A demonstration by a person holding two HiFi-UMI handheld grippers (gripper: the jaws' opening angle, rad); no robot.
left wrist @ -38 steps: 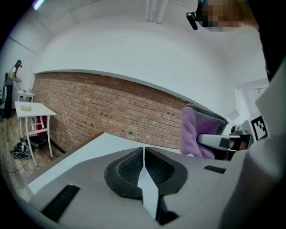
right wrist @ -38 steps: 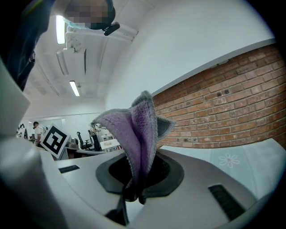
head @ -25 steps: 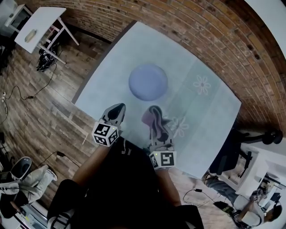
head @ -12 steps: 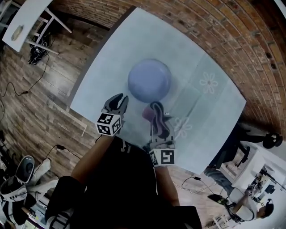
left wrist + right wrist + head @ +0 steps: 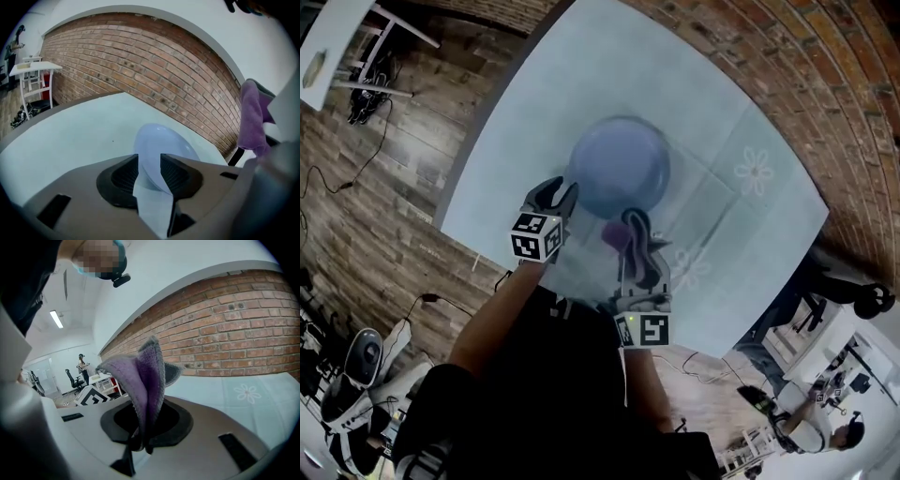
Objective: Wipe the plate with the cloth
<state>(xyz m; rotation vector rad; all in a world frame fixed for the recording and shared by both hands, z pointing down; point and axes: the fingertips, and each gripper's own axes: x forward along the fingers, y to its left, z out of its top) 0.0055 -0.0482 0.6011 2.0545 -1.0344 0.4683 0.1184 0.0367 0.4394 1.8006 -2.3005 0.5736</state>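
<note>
A pale blue plate [image 5: 619, 167] lies on the light blue tablecloth [image 5: 534, 103]. My left gripper [image 5: 560, 193] is at the plate's near left edge. Its jaws have just been opening and now stand apart. In the left gripper view the plate [image 5: 159, 140] shows through the gap of the left gripper [image 5: 150, 161], and the pads do not press on it. My right gripper [image 5: 639, 232] hovers just short of the plate's near rim, shut on a purple cloth [image 5: 617, 234]. The cloth [image 5: 145, 373] sticks up out of the right gripper [image 5: 146, 423].
Flower prints [image 5: 757, 173] mark the tablecloth's right side. A brick wall [image 5: 825, 84] borders the table's far and right edges. Wooden floor with cables [image 5: 356, 187] lies to the left, with a small white table [image 5: 323, 42] beyond.
Both grippers have moved forward and down toward the plate. The left gripper's jaws, shut before, now stand apart. The right gripper still holds the cloth.
</note>
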